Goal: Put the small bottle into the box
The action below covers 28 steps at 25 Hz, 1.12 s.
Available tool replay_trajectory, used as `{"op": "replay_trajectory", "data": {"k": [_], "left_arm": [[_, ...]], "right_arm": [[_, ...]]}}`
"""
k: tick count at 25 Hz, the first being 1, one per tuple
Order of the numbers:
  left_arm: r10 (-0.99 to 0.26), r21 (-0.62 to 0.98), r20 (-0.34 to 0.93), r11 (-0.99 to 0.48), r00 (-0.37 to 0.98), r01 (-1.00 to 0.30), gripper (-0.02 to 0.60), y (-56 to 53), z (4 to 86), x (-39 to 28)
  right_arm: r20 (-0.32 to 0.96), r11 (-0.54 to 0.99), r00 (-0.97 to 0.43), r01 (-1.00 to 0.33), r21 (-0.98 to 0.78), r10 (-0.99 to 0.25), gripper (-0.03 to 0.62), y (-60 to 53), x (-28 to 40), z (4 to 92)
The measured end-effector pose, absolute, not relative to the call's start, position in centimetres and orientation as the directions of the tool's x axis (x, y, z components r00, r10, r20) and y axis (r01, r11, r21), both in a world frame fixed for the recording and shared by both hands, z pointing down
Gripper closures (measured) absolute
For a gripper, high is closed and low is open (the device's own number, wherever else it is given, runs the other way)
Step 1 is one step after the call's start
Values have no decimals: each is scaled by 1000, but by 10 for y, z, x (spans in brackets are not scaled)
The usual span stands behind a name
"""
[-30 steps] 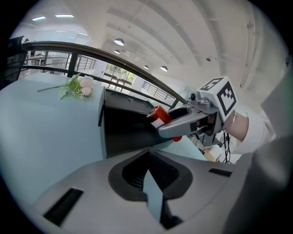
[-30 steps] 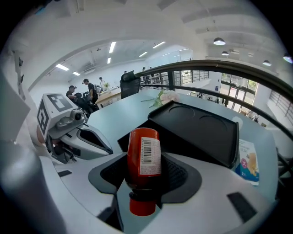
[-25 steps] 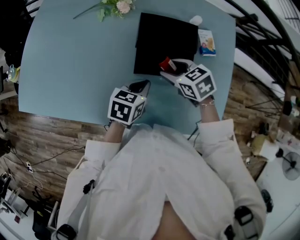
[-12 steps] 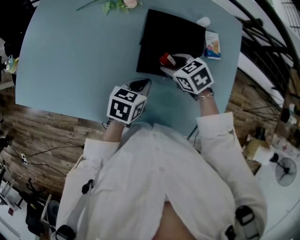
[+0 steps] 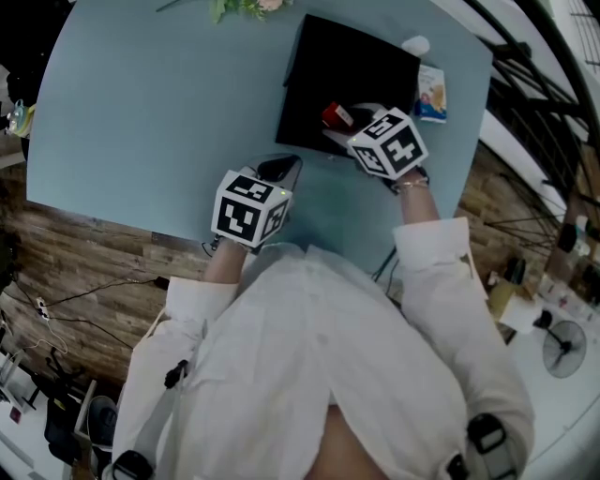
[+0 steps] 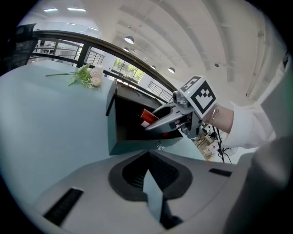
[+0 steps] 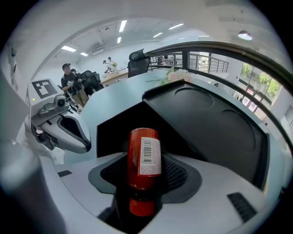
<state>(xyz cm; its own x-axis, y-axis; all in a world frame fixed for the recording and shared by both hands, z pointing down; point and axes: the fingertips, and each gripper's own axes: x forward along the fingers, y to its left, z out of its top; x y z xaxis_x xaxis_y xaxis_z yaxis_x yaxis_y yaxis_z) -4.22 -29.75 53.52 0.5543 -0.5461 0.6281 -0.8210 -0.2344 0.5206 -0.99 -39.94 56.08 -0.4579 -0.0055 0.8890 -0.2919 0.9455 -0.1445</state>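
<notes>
Here the small red bottle [image 7: 143,161], with a white barcode label, is clamped between the jaws of the right hand-held gripper [image 5: 339,127]. Its cap end points back toward the gripper and its other end toward the dark inside of the black box [image 5: 349,67]. From the head view the bottle sits over the box's near edge, on the side closest to the person. The box stands open on the pale blue desk [image 5: 141,103], its lid raised on the far side. The left hand-held gripper [image 5: 282,170] rests just short of the box's near left corner, jaws closed together with nothing between them. Beyond the box's far left corner lies a sprig of flowers [image 5: 246,7]. Just beside its right side are a small printed carton [image 5: 432,94] and a white round object [image 5: 415,44]
</notes>
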Motion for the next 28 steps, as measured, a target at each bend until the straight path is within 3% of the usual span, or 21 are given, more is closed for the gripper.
{"op": "replay_trajectory", "data": {"k": [28], "left_arm": [[-544, 520, 643, -206, 539, -829, 578, -295, 541, -50]], "right_arm": [[938, 980, -345, -193, -37, -33, 385, -389, -11, 577]]}}
